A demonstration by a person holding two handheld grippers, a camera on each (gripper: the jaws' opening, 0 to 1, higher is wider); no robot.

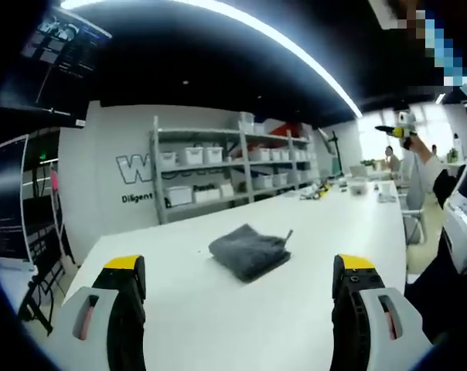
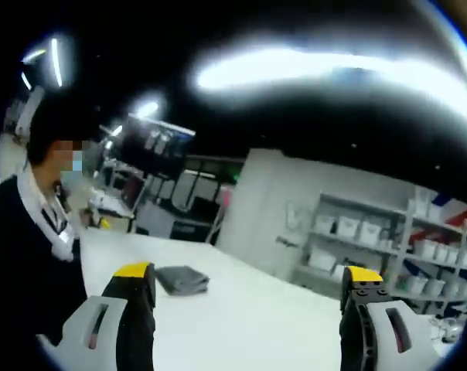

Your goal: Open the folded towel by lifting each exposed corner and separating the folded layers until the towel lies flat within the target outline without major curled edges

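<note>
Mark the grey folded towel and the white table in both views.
grey folded towel (image 1: 249, 250), left gripper view, top fold
grey folded towel (image 2: 182, 280), right gripper view, top surface
white table (image 1: 241, 325), left gripper view, bare top

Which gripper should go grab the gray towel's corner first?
Probably the left gripper: the folded towel lies centred just ahead of its open jaws. From the right gripper, the towel sits farther off, to one side.

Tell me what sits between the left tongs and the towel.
Nothing: in the left gripper view, bare white table runs from the open left tongs to the folded towel.
</note>
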